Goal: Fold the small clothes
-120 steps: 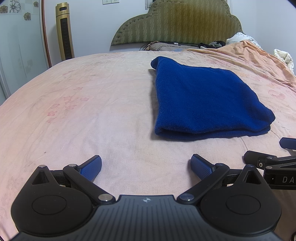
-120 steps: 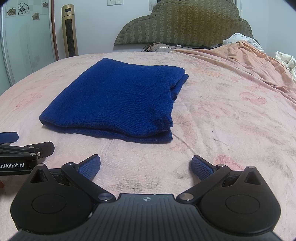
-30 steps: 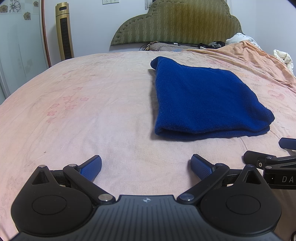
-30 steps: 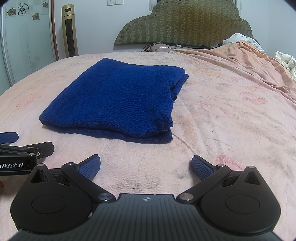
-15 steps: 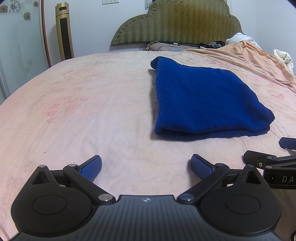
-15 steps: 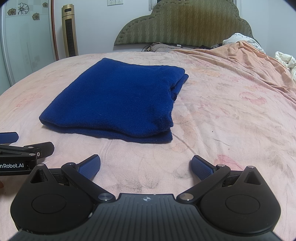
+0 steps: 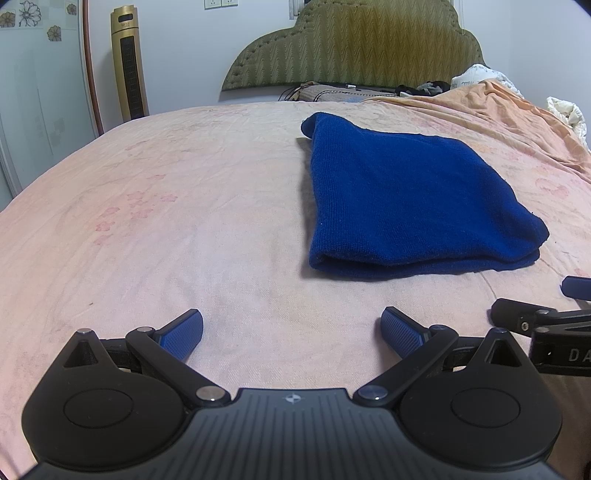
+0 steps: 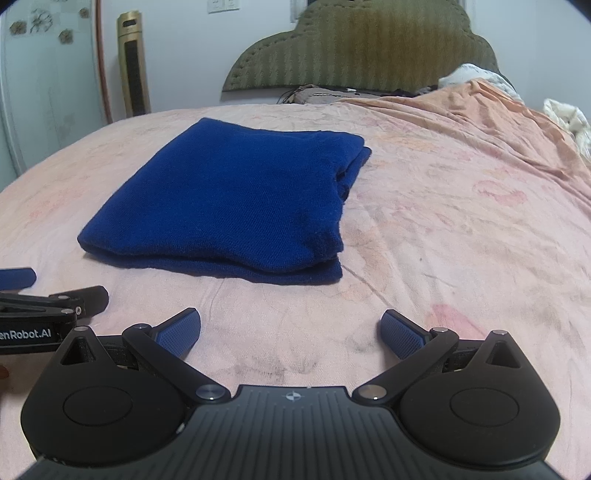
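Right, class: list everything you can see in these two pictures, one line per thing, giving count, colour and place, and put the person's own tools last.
Folded cloth: one, dark blue, lying flat on the bed ahead of both tools.
Bed sheet: one, pale pink with faded flowers, covering the bed.
Blanket: one, orange, rumpled along the far right side.
Headboard: one, olive green, against the back wall.
Tower fan: one, gold, standing by the wall at far left.
White bedding: one heap, white, far right edge.
Wall sockets: white, high on the wall; count unclear.
Left tool: one, black with blue pads, open, low over the sheet.
Right tool: one, black with blue pads, open, beside the left one.
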`<state>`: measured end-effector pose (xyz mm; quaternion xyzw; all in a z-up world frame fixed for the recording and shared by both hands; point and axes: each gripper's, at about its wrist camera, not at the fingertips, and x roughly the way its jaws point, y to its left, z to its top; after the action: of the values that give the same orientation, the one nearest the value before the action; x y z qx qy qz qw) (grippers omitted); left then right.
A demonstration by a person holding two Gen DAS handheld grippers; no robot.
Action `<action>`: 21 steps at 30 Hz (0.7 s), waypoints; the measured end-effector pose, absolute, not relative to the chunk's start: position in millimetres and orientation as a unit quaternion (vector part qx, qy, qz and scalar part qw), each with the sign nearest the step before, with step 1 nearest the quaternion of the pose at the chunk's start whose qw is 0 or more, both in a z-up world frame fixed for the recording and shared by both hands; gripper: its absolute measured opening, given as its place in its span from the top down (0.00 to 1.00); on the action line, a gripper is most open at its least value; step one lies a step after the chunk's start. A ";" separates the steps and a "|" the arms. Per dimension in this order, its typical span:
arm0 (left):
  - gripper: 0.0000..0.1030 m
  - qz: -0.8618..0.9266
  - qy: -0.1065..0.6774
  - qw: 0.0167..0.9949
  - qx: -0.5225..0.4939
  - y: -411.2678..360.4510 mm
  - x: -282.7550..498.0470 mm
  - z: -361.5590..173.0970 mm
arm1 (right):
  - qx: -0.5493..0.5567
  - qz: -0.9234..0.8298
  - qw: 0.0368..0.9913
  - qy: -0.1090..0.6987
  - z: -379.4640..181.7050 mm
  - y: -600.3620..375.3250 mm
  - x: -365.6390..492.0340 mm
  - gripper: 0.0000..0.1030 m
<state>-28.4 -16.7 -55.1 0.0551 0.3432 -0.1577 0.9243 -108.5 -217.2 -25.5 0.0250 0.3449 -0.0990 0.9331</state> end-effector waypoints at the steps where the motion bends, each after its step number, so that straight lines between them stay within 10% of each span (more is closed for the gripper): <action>1: 0.00 -0.158 0.343 0.924 0.055 -16.8 -28.3 -55.3 | 0.028 -0.100 0.934 0.343 -25.0 -218.3 -109.6 0.00; 21: 0.00 -0.149 0.342 0.926 0.061 -18.1 -30.3 -54.8 | 0.012 -0.099 0.932 0.350 -27.9 -215.7 -106.1 0.00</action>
<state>-30.3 -18.1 -54.8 0.0614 0.3422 -0.1491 0.9257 -106.1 -215.7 -27.9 0.0115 0.3496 -0.0991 0.9316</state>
